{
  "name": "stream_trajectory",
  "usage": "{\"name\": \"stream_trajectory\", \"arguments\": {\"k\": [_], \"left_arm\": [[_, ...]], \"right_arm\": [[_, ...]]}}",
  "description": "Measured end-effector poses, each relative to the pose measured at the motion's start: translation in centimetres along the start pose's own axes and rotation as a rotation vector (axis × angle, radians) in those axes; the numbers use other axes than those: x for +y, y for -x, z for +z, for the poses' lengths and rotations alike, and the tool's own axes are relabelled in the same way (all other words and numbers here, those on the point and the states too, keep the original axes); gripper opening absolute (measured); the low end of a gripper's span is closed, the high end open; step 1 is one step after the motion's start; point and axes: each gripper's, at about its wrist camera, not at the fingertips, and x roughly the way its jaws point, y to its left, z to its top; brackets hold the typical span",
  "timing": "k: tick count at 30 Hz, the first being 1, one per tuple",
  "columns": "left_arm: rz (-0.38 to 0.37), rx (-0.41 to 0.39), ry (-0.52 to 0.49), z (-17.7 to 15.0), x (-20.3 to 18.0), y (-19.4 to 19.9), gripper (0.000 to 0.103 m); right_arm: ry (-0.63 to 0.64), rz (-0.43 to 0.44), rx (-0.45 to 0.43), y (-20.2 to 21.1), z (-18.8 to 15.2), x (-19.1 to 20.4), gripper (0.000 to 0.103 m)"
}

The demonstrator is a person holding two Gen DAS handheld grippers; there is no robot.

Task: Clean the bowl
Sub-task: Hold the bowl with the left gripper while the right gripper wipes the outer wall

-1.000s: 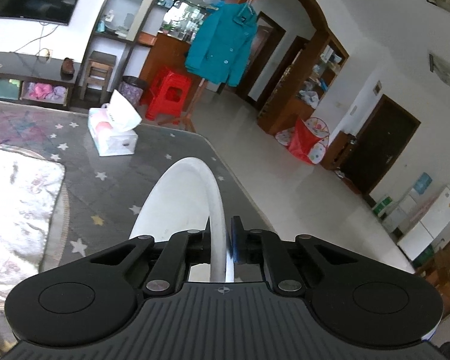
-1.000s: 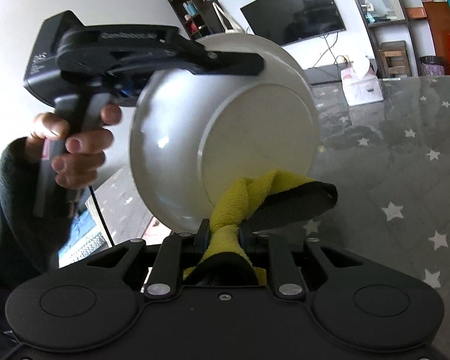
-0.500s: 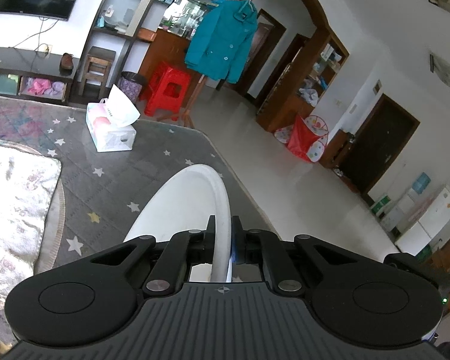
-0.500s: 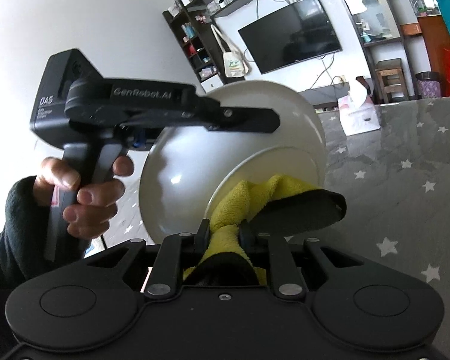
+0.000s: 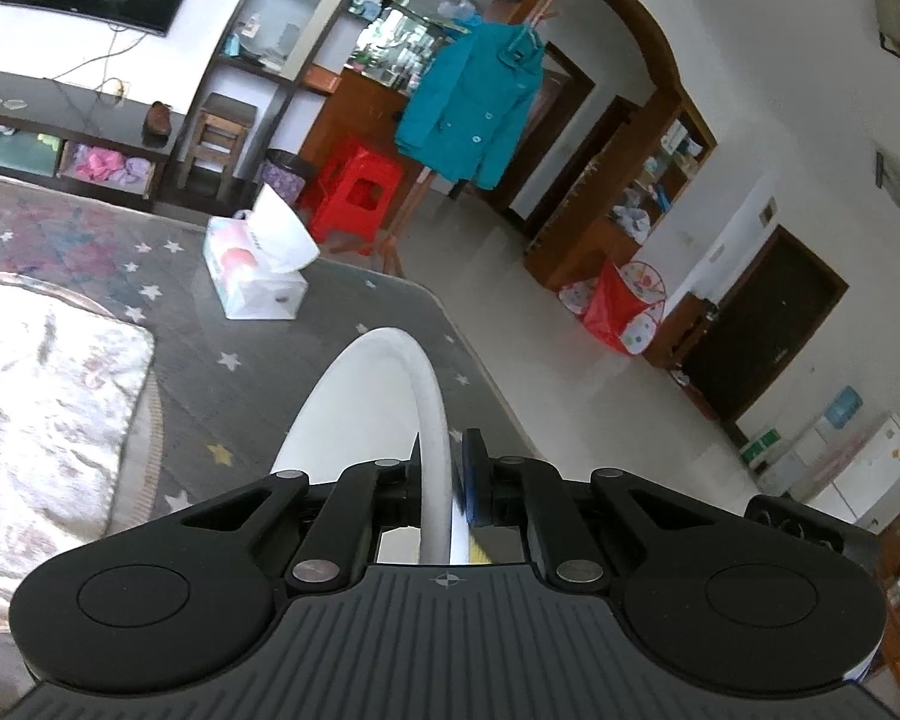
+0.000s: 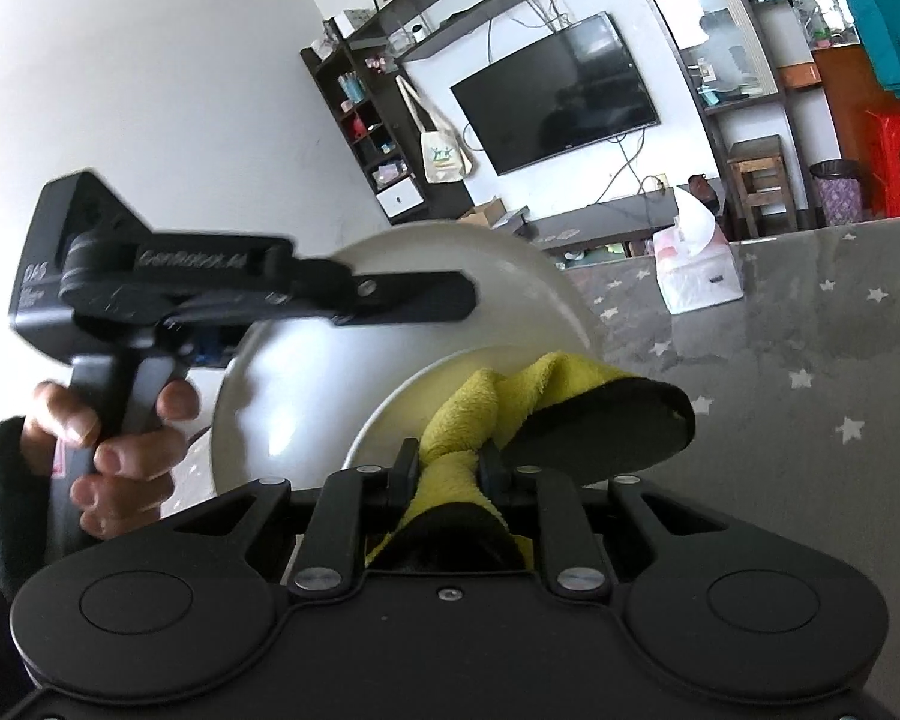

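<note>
Your left gripper (image 6: 444,299) has its fingers clamped on the rim of the white bowl (image 6: 306,396), held on edge above the tabletop (image 6: 810,324), underside facing your right gripper (image 6: 447,465). Its fingers pinch the yellow cloth (image 6: 474,414) against that underside.

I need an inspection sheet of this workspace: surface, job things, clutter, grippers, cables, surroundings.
Surface: grey star-patterned table cover; a pale mat lies on it.
Job's things: white bowl held on edge in the air; yellow cloth against its underside.
Clutter: tissue box.
Grippers: left gripper shut on the bowl's rim; right gripper shut on the cloth.
Cables: wires hang under the wall television.
Surroundings: red stool, teal jacket.
</note>
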Motion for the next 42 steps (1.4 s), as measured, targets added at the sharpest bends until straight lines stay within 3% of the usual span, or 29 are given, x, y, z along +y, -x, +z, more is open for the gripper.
{"name": "stream_trajectory", "arguments": {"k": [14, 33, 42], "left_arm": [[0.104, 0.008, -0.055, 2.1, 1.3, 1.4, 0.016], [0.158, 0.039, -0.095, 2.9, 2.4, 0.0, 0.016], [0.152, 0.039, -0.075, 3.1, 2.9, -0.4, 0.015]], "right_arm": [[-0.053, -0.006, -0.040, -3.4, 1.7, -1.9, 0.021], [-0.115, -0.069, 0.057, -7.5, 0.7, -4.8, 0.021], [-0.119, -0.075, 0.089, -7.3, -0.6, -5.0, 0.021]]}}
